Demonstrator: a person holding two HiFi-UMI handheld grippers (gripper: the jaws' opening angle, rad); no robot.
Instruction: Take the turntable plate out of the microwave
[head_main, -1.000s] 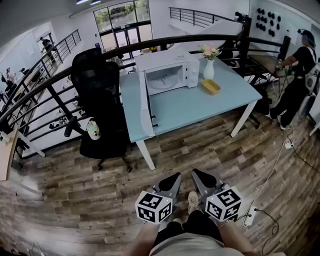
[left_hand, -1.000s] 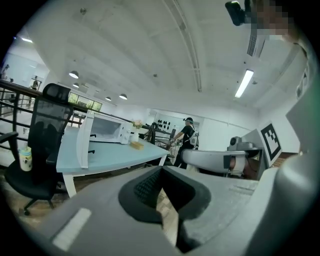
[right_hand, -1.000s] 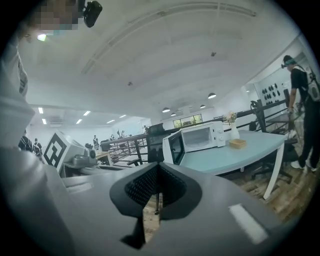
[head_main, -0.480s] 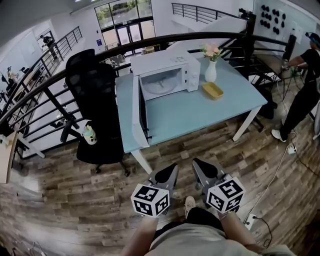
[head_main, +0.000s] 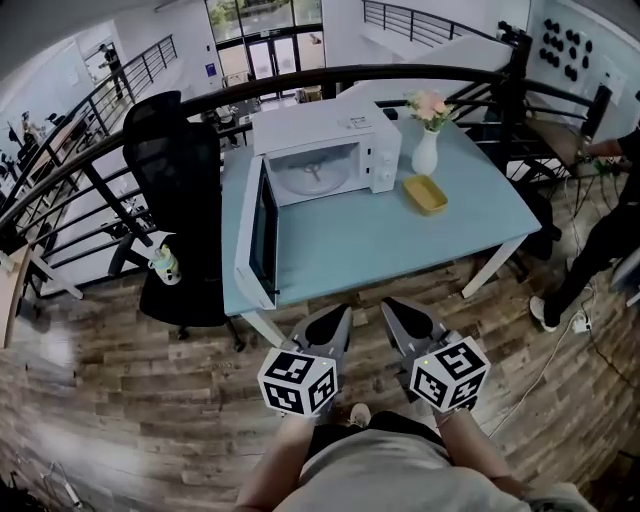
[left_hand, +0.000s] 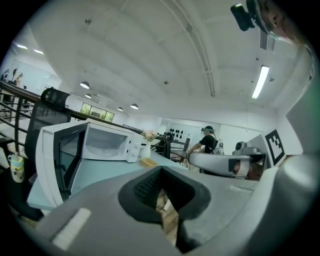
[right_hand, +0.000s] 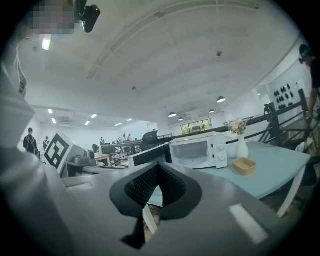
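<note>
A white microwave (head_main: 325, 145) stands at the back of the light blue table (head_main: 380, 245). Its door (head_main: 255, 235) is swung wide open toward the table's front left edge. The glass turntable plate (head_main: 312, 178) lies inside the cavity. Both grippers hang low over the wooden floor, in front of the table's front edge and well short of the microwave. My left gripper (head_main: 335, 318) is shut with nothing in it, and so is my right gripper (head_main: 397, 312). The left gripper view has the microwave (left_hand: 102, 145) ahead on the left. In the right gripper view the microwave (right_hand: 197, 149) is ahead.
A white vase of flowers (head_main: 426, 150) and a yellow dish (head_main: 425, 193) sit right of the microwave. A black office chair (head_main: 180, 200) with a bottle (head_main: 163, 265) stands left of the table. A dark railing (head_main: 90, 170) runs behind. A person (head_main: 600, 240) stands far right.
The table and microwave have come nearer and more central in the head view. Both grippers kept their low, shut pose in front of the body.
</note>
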